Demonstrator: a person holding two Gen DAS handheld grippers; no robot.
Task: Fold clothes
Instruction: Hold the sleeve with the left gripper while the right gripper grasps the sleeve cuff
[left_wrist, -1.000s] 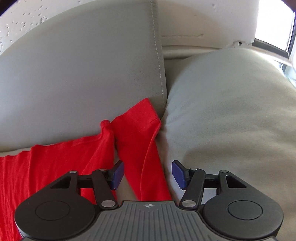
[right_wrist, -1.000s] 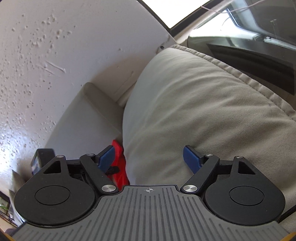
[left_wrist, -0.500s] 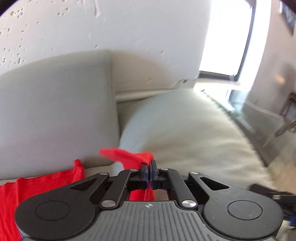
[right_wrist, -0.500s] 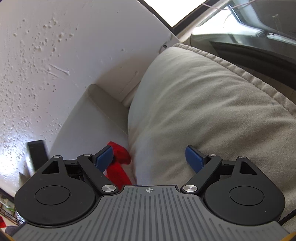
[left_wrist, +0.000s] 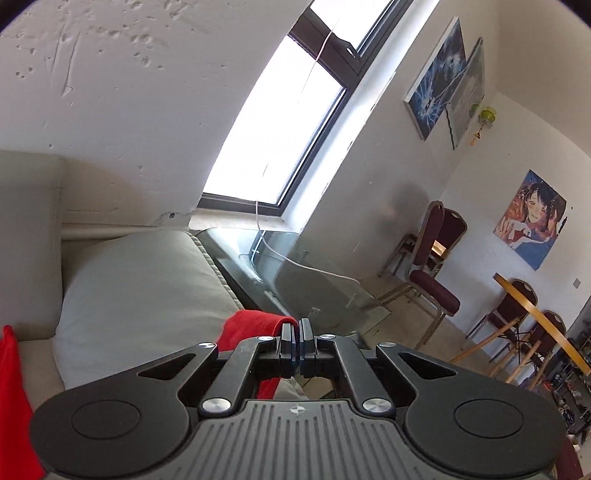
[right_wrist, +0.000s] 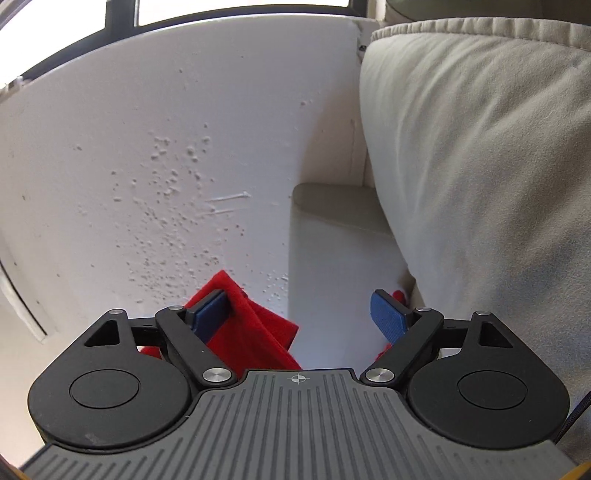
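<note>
Red cloth (left_wrist: 255, 325) is pinched between the clenched jaws of the left gripper (left_wrist: 295, 345), a folded edge bunching just left of the closed tips and hanging down behind them toward the gripper body. Another strip of the same garment shows at the far left border of the left wrist view, apart from the held fold, lying against the sofa seat. Beyond and left of those jaws swells a beige cushion (left_wrist: 147, 288), its piped edge running just past the cloth; right of the jaws lies a glass-topped low table (left_wrist: 314, 280) with a white cable draped over it, and past that open floor reaches to maroon chairs (left_wrist: 432, 280) and a wooden bench (left_wrist: 543, 314) at the far right. The right gripper (right_wrist: 301, 314) has its jaws released and spread wide. Red cloth (right_wrist: 255, 325) lies under and behind the left-hand blue pad (right_wrist: 208, 314), one pointed corner rising above it, whether touching the pad I cannot tell; a small scrap of red peeks out just behind the right-hand pad. Between the jaws the space is bare, backed by the pale sofa back (right_wrist: 332, 258), with a pitted white wall (right_wrist: 147, 166) to the left and the cushion (right_wrist: 480, 166) crowding close on the right.
</note>
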